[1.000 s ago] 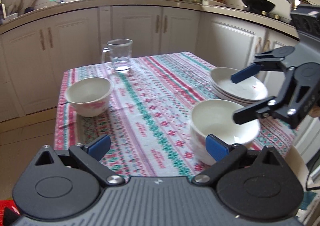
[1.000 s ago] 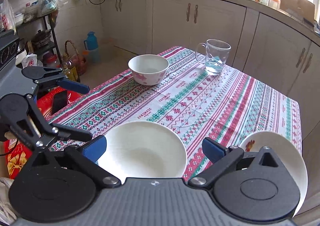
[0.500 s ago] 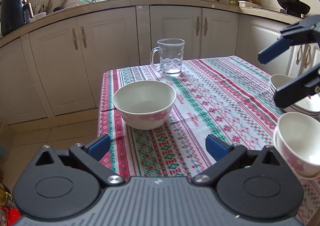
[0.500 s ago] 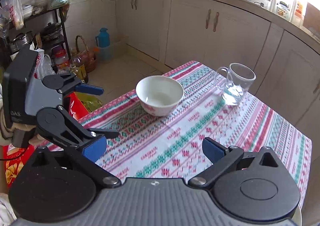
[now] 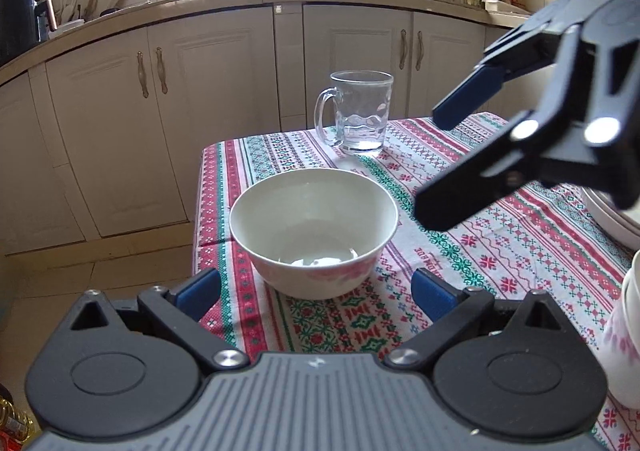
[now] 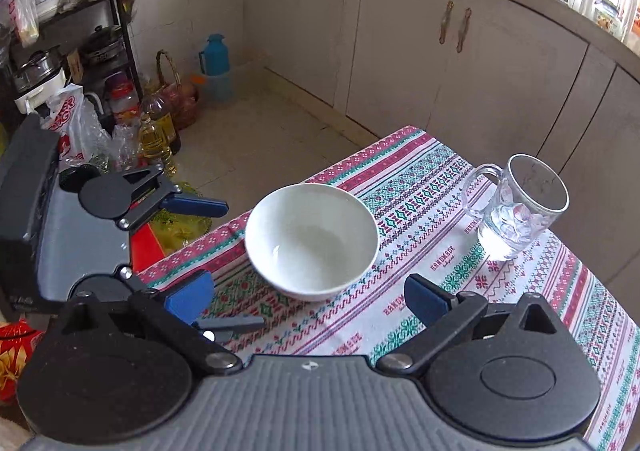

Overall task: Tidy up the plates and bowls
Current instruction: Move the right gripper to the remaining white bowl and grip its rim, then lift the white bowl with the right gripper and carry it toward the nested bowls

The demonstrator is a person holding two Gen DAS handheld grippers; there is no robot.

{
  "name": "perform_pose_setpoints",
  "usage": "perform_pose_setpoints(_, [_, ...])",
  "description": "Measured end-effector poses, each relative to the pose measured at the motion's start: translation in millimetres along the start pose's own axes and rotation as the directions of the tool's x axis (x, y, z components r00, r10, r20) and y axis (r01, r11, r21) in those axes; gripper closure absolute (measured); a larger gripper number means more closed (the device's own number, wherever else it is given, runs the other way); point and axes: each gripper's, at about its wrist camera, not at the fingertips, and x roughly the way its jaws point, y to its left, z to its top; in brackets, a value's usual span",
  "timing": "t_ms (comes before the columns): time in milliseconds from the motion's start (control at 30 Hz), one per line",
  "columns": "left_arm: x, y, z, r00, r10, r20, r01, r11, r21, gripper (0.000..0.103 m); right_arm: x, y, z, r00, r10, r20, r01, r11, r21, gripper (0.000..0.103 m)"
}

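Note:
A white bowl with a pink flower pattern (image 5: 314, 231) stands near the table's corner; it also shows in the right wrist view (image 6: 312, 241). My left gripper (image 5: 316, 291) is open and empty, just in front of the bowl. My right gripper (image 6: 308, 297) is open and empty, above the bowl's near side. In the left wrist view the right gripper (image 5: 444, 167) hangs to the right of the bowl. A second bowl (image 5: 624, 335) and stacked plates (image 5: 612, 217) sit at the right edge.
A glass mug (image 5: 360, 111) with a little water stands behind the bowl, also seen in the right wrist view (image 6: 518, 207). The striped tablecloth (image 6: 420, 311) covers the table. Cabinets (image 5: 200, 99) stand beyond. Bottles and baskets (image 6: 160, 123) crowd the floor at left.
Both grippers have moved toward the far bowl, which now fills the middle of both views. The near bowl and plates have slid off to the right edge. Both stay open.

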Motion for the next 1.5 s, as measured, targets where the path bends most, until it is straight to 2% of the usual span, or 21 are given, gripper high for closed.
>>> perform_pose_setpoints(433, [16,6,1,1.000,-0.022,0.013,0.022,1.000,-0.001,0.003,58,-28,20,0.998,0.022,-0.060,-0.018,0.998,0.061,0.005])
perform_pose_setpoints(900, [23,4,3,0.999,-0.040,0.026,0.040,0.999,0.027,0.005,91,-41,25,0.994,0.070,-0.079,-0.062,0.994,0.094,0.029])
perform_pose_setpoints(1133, [25,6,4,0.999,-0.035,0.033,0.035,0.999,0.011,0.013,97,-45,26,0.994,0.089,-0.066,-0.081,0.991,0.108,0.042])
perform_pose_setpoints(1500, [25,7,4,0.999,-0.033,0.031,0.033,0.999,0.015,0.013,98,-46,25,0.992,0.104,-0.070,-0.095,0.988,0.119,0.042])
